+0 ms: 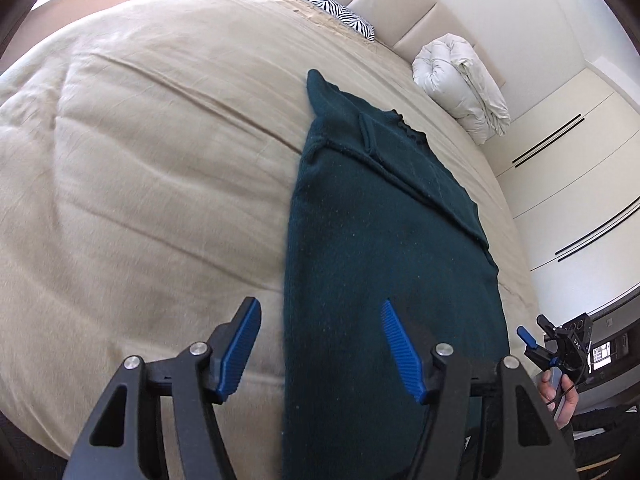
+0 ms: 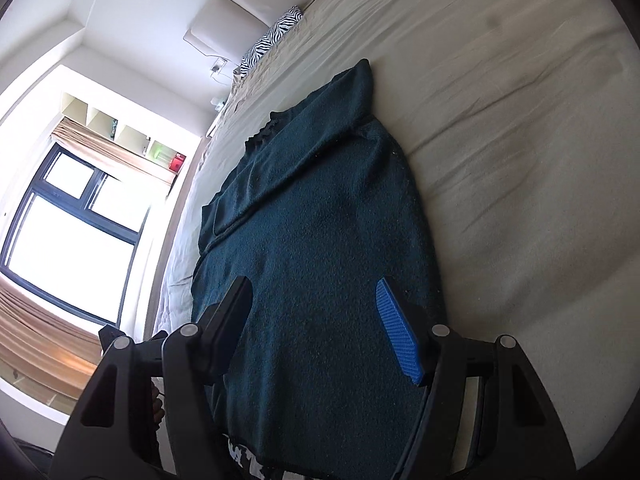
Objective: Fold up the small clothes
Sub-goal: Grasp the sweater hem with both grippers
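Observation:
A dark teal knit sweater (image 1: 380,240) lies flat on the beige bed, partly folded lengthwise with a sleeve laid over its body; it also shows in the right wrist view (image 2: 320,240). My left gripper (image 1: 320,320) is open and empty, hovering over the sweater's near left edge. My right gripper (image 2: 316,300) is open and empty above the sweater's near hem. The right gripper also shows at the far right of the left wrist view (image 1: 560,344), held in a hand.
The beige bedspread (image 1: 140,160) stretches wide to the left. A rolled white duvet (image 1: 460,88) and a zebra-print pillow (image 1: 336,12) lie by the padded headboard. White wardrobe doors (image 1: 580,180) stand to the right. A window (image 2: 68,232) is beyond the bed.

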`<state>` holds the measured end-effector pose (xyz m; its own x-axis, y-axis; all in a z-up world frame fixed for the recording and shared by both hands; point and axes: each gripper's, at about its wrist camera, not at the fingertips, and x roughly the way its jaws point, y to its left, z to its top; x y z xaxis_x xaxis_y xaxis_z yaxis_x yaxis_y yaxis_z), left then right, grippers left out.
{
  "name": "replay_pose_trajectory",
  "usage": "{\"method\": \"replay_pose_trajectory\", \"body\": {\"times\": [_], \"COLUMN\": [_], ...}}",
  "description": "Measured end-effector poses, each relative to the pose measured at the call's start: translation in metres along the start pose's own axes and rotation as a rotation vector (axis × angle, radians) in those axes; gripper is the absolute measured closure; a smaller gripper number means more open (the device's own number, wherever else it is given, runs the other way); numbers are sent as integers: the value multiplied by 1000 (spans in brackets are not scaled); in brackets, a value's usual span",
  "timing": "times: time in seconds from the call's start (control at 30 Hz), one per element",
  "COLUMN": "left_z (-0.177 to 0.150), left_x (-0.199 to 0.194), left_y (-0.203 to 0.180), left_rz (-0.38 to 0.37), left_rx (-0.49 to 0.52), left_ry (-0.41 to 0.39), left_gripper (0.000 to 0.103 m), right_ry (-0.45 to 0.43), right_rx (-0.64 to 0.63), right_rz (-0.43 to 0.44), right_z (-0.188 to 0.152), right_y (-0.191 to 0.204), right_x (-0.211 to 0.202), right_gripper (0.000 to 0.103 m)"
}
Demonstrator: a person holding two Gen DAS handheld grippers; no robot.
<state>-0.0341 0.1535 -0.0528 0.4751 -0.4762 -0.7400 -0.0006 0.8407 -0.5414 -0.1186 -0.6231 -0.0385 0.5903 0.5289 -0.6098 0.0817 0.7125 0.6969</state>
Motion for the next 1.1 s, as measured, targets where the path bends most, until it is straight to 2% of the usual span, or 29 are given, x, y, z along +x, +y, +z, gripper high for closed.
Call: {"method": "replay_pose_trajectory", "body": {"times": [0.23,0.5,0.57,0.73,0.9,1.1], "left_z": [-40,-69,-73,-73,-73,-73], "left_x": [-12,-10,-8,-1,2,6], "left_y": [9,7,4,5,3,-4], "left_rz": [-5,-57,-59,-52,-59,-51], "left_rx": [11,5,22,16,17,28], "left_ry": [98,201,223,246,263,269], "left_gripper": [38,38,40,59,59,55], "right_ry": [49,78,81,100,116,166], "right_rx": [-26,41,45,47,66,69], "right_rz": [-27,-39,-50,-106,-137,-166], "right_z": [-31,-53,-57,-68,-78,-85], "right_y": [-2,-23,-25,-31,-41,-43], "right_x": [-11,-17,-20,-36,-54,-54], "right_gripper": [39,39,39,39,39,43]}}
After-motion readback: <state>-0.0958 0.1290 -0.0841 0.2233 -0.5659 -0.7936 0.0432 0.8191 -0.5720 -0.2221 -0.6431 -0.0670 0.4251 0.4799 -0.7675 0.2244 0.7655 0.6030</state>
